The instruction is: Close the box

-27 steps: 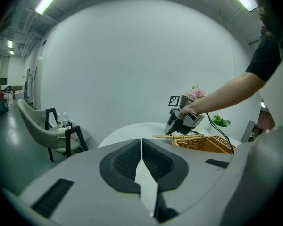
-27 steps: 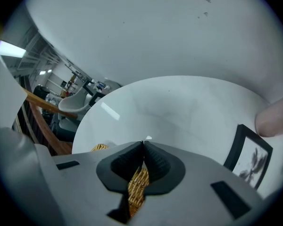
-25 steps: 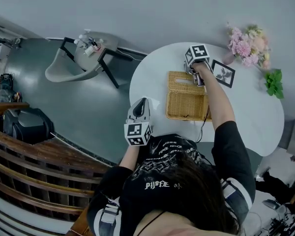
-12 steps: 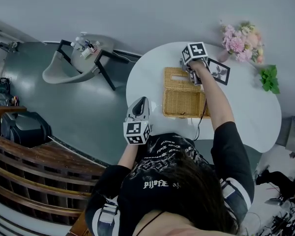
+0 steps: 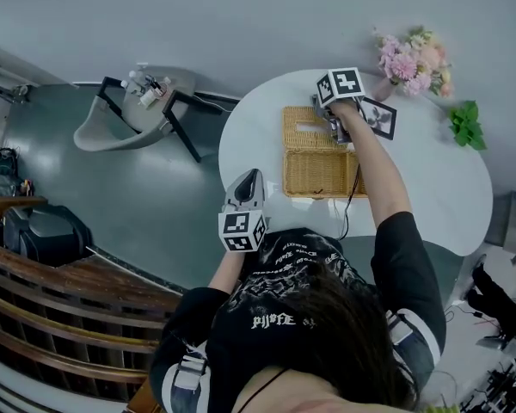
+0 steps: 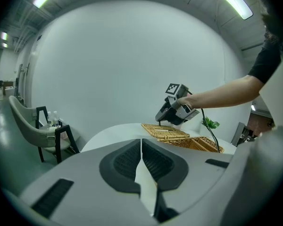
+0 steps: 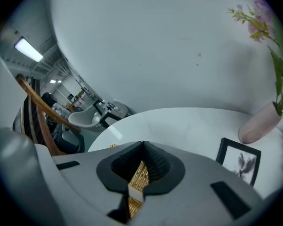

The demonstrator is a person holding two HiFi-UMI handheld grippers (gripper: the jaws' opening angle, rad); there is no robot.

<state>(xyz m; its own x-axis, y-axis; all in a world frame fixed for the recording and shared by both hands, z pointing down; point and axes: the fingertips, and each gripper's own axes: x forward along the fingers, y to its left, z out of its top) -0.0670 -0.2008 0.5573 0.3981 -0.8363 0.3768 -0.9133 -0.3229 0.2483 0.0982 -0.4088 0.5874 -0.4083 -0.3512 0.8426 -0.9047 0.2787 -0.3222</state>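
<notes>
Wicker lid pinched at its edge and part-raised, with the closing swing yet to be made.
Right gripper (image 7: 142, 145) has its fingers nearly together on a thin strip of the lid (image 6: 164, 131), which tilts over the open box (image 5: 320, 169) on the white bench (image 5: 439, 179). Left gripper (image 6: 141, 142), fingers shut on nothing, hangs by the bench edge at the box's 8 o'clock. Likely trouble: the slim weave slips from so small a bite and the lid drops askew. The black cable (image 6: 210, 129) could get trapped under the rim. A hard swing could nudge the box toward the picture frame (image 5: 380, 119) at its 2 o'clock.
</notes>
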